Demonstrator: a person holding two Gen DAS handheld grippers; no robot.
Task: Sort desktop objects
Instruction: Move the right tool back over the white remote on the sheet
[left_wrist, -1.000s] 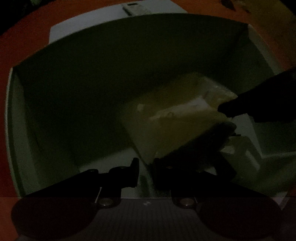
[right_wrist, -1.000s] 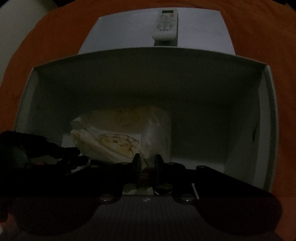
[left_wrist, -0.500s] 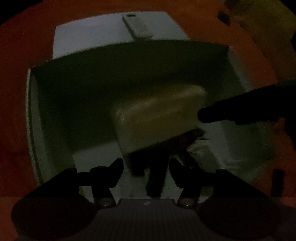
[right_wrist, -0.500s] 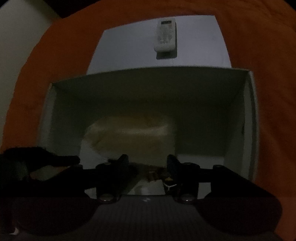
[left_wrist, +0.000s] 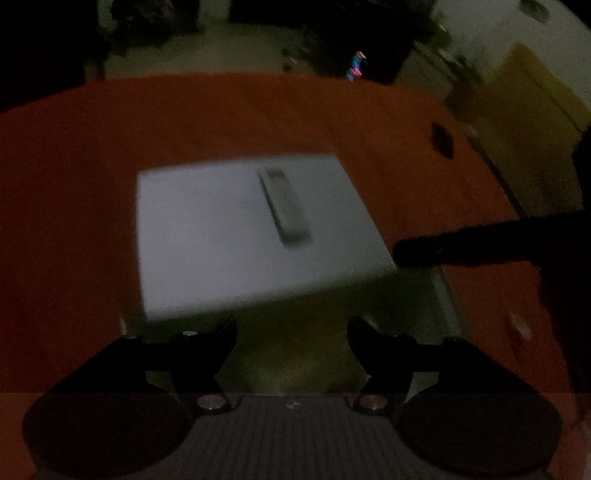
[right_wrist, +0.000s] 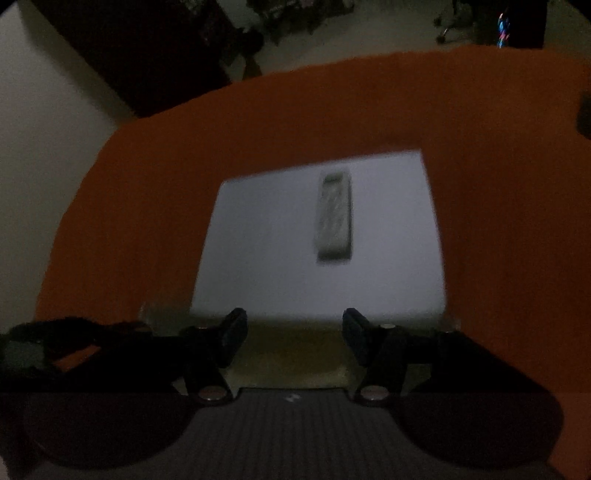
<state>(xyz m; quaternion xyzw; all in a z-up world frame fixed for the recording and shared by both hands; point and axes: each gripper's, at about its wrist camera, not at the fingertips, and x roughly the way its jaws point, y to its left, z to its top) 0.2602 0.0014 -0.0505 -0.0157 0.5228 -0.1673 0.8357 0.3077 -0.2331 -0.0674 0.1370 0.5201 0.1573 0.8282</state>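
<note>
The scene is dim and blurred. A white remote control (left_wrist: 284, 205) (right_wrist: 334, 218) lies on the flat white lid (left_wrist: 207, 236) (right_wrist: 266, 243) behind an open white box. The box's rim (left_wrist: 443, 295) (right_wrist: 166, 314) shows just below the lid. A yellowish packet (left_wrist: 291, 354) (right_wrist: 291, 354) lies inside the box, seen between each gripper's fingers. My left gripper (left_wrist: 291, 332) is open and empty above the box. My right gripper (right_wrist: 293, 328) is open and empty above the box; one of its fingers (left_wrist: 480, 247) shows in the left wrist view.
An orange tablecloth (left_wrist: 184, 118) (right_wrist: 258, 122) covers the table under the box and lid. A small dark object (left_wrist: 441, 140) lies on the cloth at the far right. A yellow piece of furniture (left_wrist: 528, 122) stands beyond the table's right edge. The floor lies beyond.
Both grippers have opened wide, let go of the yellowish packet in the box, and risen and pulled back. The lid and remote now fill the middle of both views.
</note>
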